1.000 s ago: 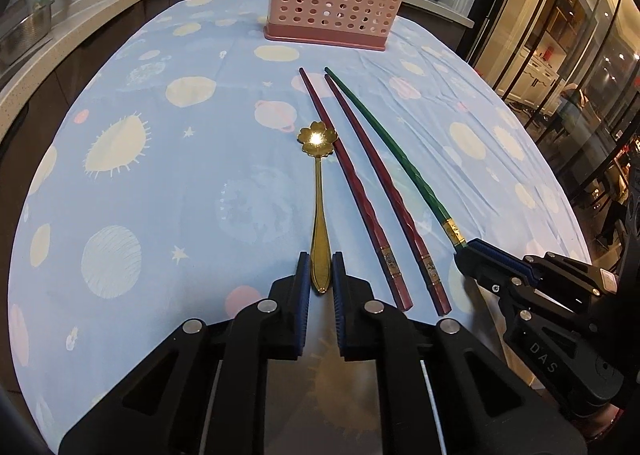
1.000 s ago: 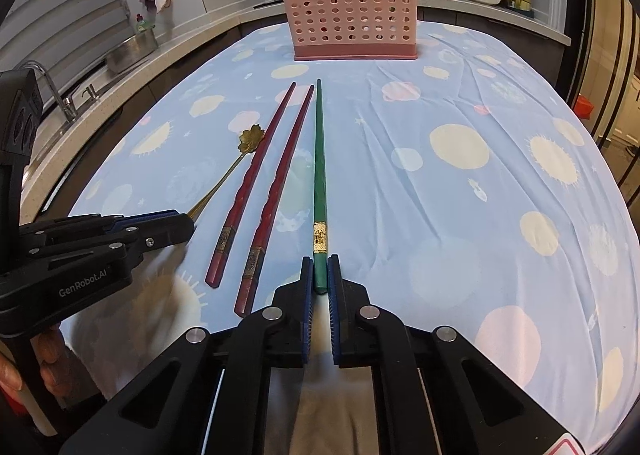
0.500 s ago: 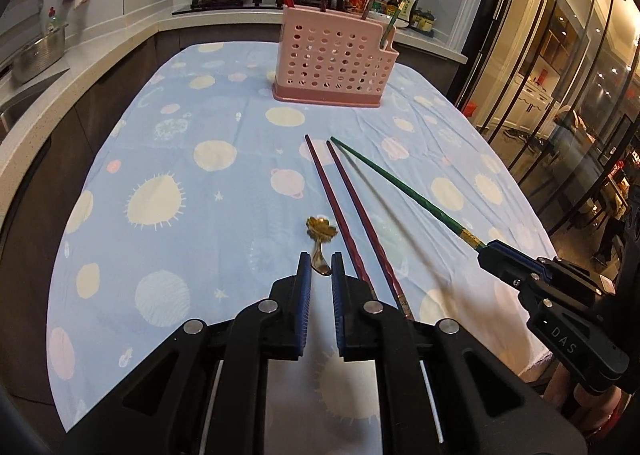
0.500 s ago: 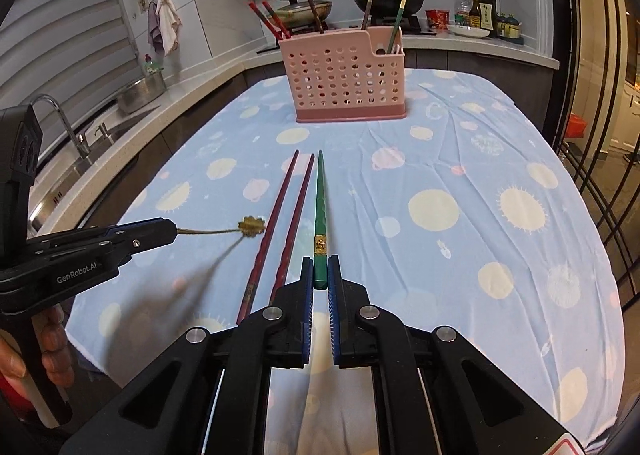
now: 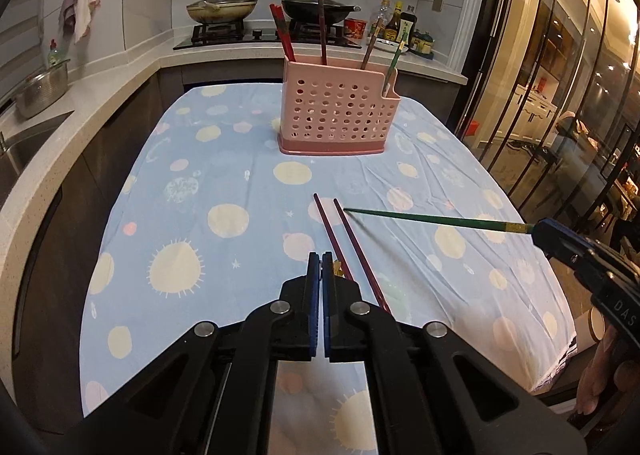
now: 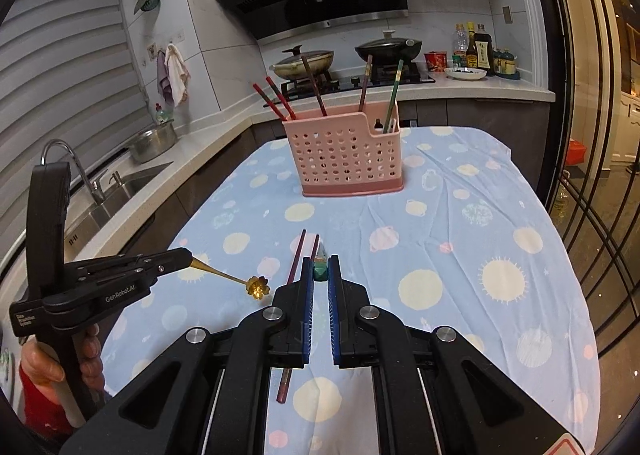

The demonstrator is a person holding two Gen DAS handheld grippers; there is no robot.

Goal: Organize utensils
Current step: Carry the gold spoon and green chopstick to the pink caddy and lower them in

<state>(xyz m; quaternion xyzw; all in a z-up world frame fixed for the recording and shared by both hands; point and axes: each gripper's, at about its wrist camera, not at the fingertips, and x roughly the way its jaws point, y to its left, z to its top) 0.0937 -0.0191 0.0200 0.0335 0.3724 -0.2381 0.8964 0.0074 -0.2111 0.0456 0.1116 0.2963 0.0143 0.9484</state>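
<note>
My left gripper point(image 5: 321, 261) is shut on a gold flower-bowl spoon point(image 6: 256, 285) and holds it above the table; in the left wrist view only its tip point(image 5: 337, 268) shows. My right gripper point(image 6: 319, 269) is shut on a green chopstick point(image 5: 432, 219) and holds it raised and level; its butt end point(image 6: 319, 273) shows between the fingers. Two dark red chopsticks point(image 5: 344, 239) lie side by side on the blue spotted tablecloth point(image 5: 192, 183). A pink perforated utensil basket point(image 5: 338, 111) stands at the far end with several chopsticks upright in it.
A stove with two pans point(image 5: 222, 9) and sauce bottles point(image 5: 400, 25) lies behind the basket. A sink with a tap point(image 6: 76, 171) and a steel pot point(image 6: 154, 141) are on the left counter. Glass doors point(image 5: 560, 95) stand on the right.
Both grippers have risen well above the table with the spoon and the green chopstick lifted clear. The two red chopsticks have stayed on the cloth.
</note>
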